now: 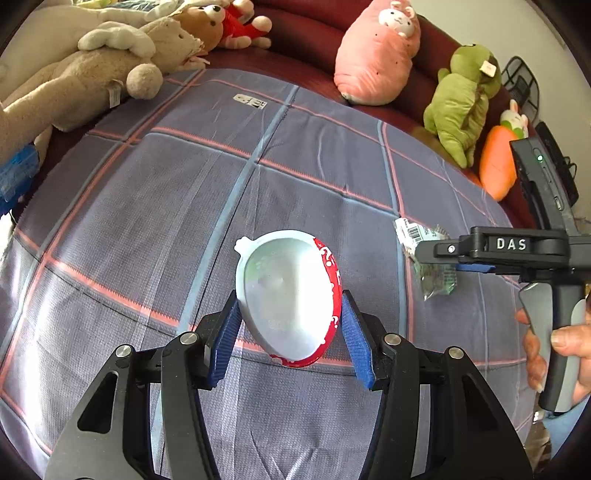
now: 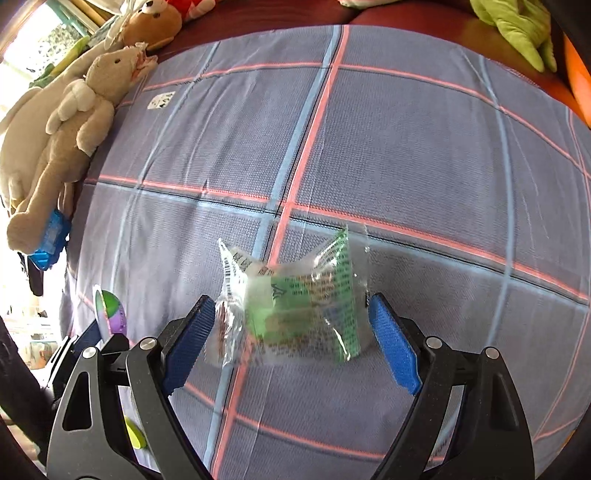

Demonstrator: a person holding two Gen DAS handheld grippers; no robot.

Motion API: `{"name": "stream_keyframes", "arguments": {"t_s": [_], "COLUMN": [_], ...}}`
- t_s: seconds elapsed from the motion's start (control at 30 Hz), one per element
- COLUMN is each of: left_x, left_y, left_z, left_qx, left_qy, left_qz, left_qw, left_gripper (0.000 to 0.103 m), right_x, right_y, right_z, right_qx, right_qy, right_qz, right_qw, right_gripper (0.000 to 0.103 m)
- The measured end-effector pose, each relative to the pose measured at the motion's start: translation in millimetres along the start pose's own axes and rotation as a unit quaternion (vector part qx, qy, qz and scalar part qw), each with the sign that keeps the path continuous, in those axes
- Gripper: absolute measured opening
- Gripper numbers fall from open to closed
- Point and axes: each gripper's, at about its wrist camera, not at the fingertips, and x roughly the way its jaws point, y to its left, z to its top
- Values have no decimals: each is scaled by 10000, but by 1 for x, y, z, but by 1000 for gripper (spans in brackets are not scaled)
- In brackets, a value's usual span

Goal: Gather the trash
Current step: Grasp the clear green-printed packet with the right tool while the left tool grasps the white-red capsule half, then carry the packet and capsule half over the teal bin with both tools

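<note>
My left gripper [image 1: 290, 299] is shut on a small white plastic cup [image 1: 284, 291] with a red printed outside. Its blue pads [image 1: 227, 332] press on both sides, and the cup's hollow faces the camera above the checked bedspread [image 1: 184, 206]. To the right lies a crumpled clear wrapper [image 1: 430, 280] with a barcode, and my right gripper [image 1: 428, 258] hangs over it, held by a hand [image 1: 565, 343]. In the right wrist view the wrapper [image 2: 295, 306], clear with green print, lies on the bedspread between the fingers of my open right gripper [image 2: 290, 301]; the right pad stands apart from it.
Plush toys ring the bedspread on a dark red sofa [image 1: 303, 40]: a beige rabbit [image 1: 74, 85], a bear [image 1: 201, 22], a pink one [image 1: 373, 62], a green one [image 1: 461, 99] and an orange carrot [image 1: 496, 166]. A blue plastic thing [image 2: 50, 240] lies at the left edge.
</note>
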Motion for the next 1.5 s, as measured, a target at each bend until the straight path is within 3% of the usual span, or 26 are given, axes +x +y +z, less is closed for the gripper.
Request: {"name": "stream_keyframes", "arguments": {"t_s": [0.13,0.17,0.27,0.4,0.7,1.0,1.5], "left_x": [6,6,8,8,-3,-15,-8], "left_y": [-4,-5,-10,-19,-50,-124,-289], "left_z": [2,2,1,-2,-11,-33,-105], "left_qx": [27,21,30,93,319,919,2118], "left_qy": [16,16,16,32,27,39,411], "left_qz": [-24,-42,-85,-141,-330,-703,-1323], "left_qw": [10000,10000,10000,9999,9989,9933,9674], "left_gripper": [54,54,54,54,54,54,54], "right_x": [6,5,1,-1,-46,-97,-178], "right_y": [-1,0,2,4,-25,-88,-242], "right_z": [-1,-3,-9,-18,-46,-108,-240], "right_qx": [-47,-82,-129,-210,18,477,1687], "right_qy": [-93,-137,-169,-138,-491,-839,-1408], "right_qz": [63,82,277,248,266,58,-41], "right_qw": [9999,9998,9994,9994,9984,9953,9756], "right_gripper": [80,76,49,46,47,48,52]}}
